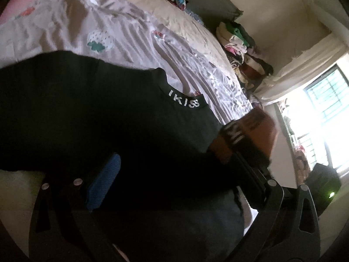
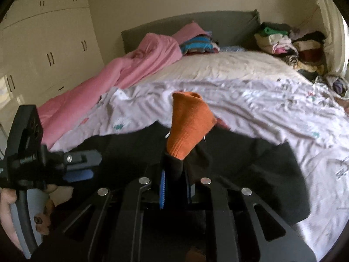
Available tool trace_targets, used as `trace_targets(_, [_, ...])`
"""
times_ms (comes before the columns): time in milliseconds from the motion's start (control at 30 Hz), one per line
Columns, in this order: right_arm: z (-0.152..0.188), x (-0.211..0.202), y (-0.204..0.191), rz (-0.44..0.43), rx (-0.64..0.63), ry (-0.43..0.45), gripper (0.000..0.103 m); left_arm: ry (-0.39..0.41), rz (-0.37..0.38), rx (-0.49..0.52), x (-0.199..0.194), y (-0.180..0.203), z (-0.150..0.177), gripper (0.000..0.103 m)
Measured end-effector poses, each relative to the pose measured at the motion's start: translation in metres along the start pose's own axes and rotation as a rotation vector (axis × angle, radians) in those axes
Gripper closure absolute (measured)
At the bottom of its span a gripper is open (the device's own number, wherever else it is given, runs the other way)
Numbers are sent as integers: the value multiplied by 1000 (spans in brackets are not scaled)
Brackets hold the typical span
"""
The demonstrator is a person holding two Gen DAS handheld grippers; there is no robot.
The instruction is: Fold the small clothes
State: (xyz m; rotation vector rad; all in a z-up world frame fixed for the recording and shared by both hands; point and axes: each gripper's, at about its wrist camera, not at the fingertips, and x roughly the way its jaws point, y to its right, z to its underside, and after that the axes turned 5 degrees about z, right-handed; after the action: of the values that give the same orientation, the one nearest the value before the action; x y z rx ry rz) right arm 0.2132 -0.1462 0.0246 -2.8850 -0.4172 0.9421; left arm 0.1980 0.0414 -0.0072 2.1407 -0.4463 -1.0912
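A black garment [image 1: 91, 109] with white lettering on its collar lies spread on the bed; it also shows in the right wrist view [image 2: 261, 163]. An orange and black sleeve [image 2: 189, 126] of it stands up, pinched in my right gripper [image 2: 176, 183], which is shut on it. The sleeve also shows in the left wrist view [image 1: 250, 135]. My left gripper [image 1: 181, 174] hangs close over the black garment with its jaws wide apart; one blue pad [image 1: 104, 181] shows. It also shows in the right wrist view [image 2: 80, 166], held in a hand at the left.
The bed has a white patterned sheet [image 2: 250, 100], a pink blanket [image 2: 122, 69] at the far left and a grey headboard [image 2: 196, 21]. Piles of clothes [image 2: 285, 41] sit at the far right corner. Cupboards [image 2: 43, 50] stand at the left, a window [image 1: 327, 96] at the right.
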Motion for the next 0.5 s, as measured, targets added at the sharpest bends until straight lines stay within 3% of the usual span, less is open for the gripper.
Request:
trace_targets(200, [21, -2, -15, -85, -22, -43, 69, -21, 30, -35, 6, -8, 2, 10])
trace_targets(267, [28, -6, -16, -91, -24, -47, 69, -34, 30, -39, 10, -10, 3, 10])
trace_targets(500, [38, -25, 1, -69, 22, -45, 56, -99, -2, -39, 32, -14, 14, 29])
